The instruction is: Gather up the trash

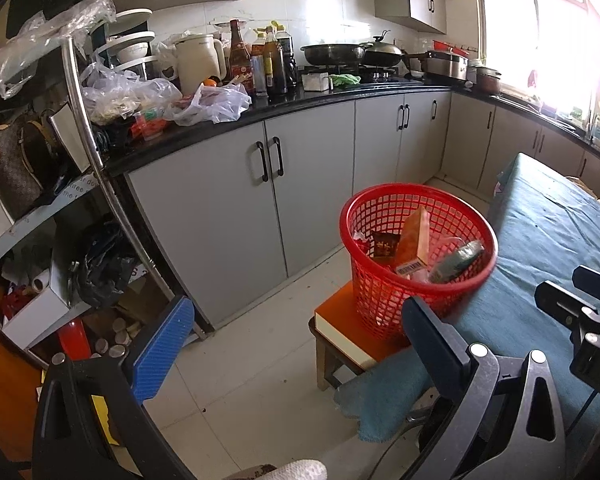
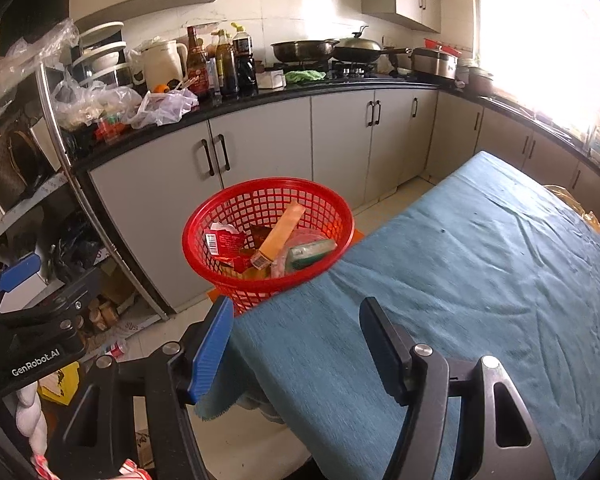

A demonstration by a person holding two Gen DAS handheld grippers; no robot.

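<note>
Red basket point(image 2: 268, 240) of trash point(image 2: 292, 240) left of teal tabletop point(image 2: 480, 280), rim partly hidden. Left gripper point(image 1: 296, 344) and right gripper point(image 2: 300, 344) spread, empty.

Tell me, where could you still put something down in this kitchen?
The blue-clothed table looks bare from the red basket to the window side. The floor tiles between the cabinets and the stool are open. The counter left of the stove is crowded with bags and bottles.
</note>
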